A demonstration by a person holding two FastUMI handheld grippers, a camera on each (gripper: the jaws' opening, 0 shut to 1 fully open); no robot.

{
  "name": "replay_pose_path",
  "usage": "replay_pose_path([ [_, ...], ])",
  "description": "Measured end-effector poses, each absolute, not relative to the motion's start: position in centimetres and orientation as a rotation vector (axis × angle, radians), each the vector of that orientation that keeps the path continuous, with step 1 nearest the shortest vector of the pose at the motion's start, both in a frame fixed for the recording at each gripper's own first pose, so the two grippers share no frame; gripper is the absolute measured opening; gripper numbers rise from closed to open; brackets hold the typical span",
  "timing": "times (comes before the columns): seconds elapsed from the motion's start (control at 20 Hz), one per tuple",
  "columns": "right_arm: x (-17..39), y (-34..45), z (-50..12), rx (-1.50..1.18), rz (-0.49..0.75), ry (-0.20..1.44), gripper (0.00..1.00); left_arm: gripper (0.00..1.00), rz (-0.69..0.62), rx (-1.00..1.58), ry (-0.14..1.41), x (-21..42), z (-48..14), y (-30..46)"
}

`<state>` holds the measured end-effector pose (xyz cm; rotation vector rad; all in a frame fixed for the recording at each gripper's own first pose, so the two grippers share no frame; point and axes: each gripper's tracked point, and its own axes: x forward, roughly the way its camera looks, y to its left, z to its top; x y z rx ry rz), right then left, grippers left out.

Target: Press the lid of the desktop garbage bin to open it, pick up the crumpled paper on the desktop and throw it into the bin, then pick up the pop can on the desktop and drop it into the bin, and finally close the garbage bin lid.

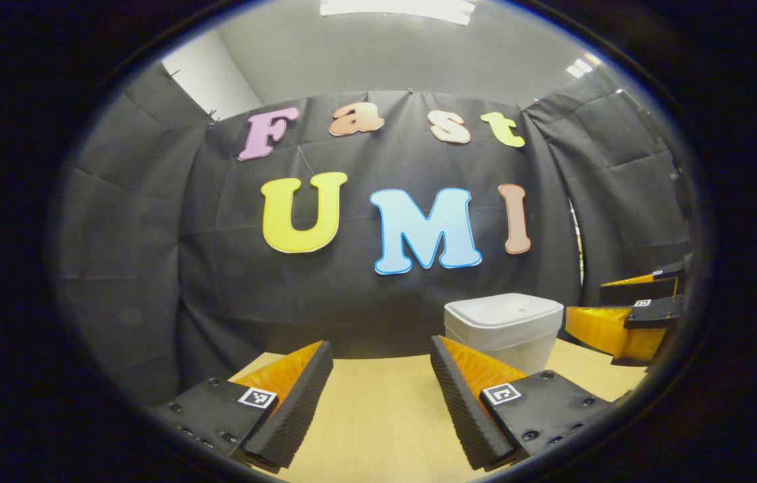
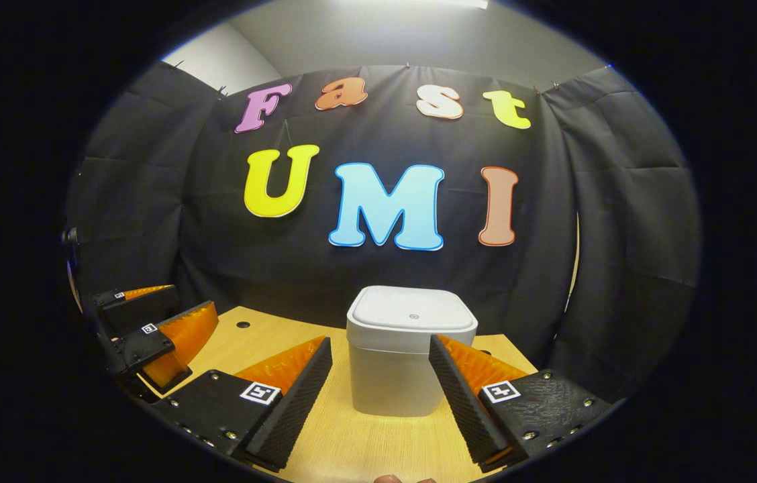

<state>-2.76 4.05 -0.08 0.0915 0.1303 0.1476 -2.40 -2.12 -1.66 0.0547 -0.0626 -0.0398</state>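
On the wooden counter [image 2: 351, 443] stands one garbage bin [image 2: 395, 376], a pale, rounded-square tub with its lid [image 2: 412, 312] lying flat and closed on top. That makes one bin, one lid and two tools in sight.

From the right gripper view, the bin sits straight ahead, centred between the right tool [image 2: 378, 386]'s two fingers [image 2: 291, 396]. The fingers stand wide apart with nothing between them, and they are level and pointed forward at the bin's front wall, short of touching it. At the left edge of this view the left tool [image 2: 164, 335] hangs over the counter's left part, well apart from the bin, its two fingers spread one above the other as seen from here.

From the left gripper view, the left tool [image 1: 382, 402] is likewise spread wide and empty, its fingers [image 1: 466, 402] held level just above the bare counter [image 1: 378, 416] and pointing toward the black cloth wall. The garbage bin [image 1: 506, 335] stands ahead and to the right, just beyond the right-hand finger, with the closed lid [image 1: 505, 310] facing up. Farther right, at the edge, the right tool [image 1: 627, 315] shows side-on beside the bin, its fingers parted.

Behind everything hangs the black cloth wall [image 2: 150, 221], with a grey ceiling [image 1: 405, 54] above it.
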Motion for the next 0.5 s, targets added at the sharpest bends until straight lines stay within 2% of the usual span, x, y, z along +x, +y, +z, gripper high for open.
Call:
replay_pose_path([
  [0.1,-2.9,4.3,-0.5,0.095,0.153,0.139,0.94,0.97,-0.039,0.064,-0.060,-2.5,-1.8,-1.9],
  [0.15,-2.9,4.4,-0.8,0.094,0.156,0.146,0.94,0.94,-0.035,0.062,-0.059,-2.4,-1.9,-1.7],
  [0.2,-2.9,4.5,-1.0,0.091,0.157,0.150,0.94,0.97,-0.032,0.055,-0.060,-2.5,-2.1,-1.5],
  [0.5,-3.1,4.2,-1.9,0.111,0.137,0.168,0.94,0.97,-0.034,0.018,-0.040,-2.1,-3.0,-0.9],
])
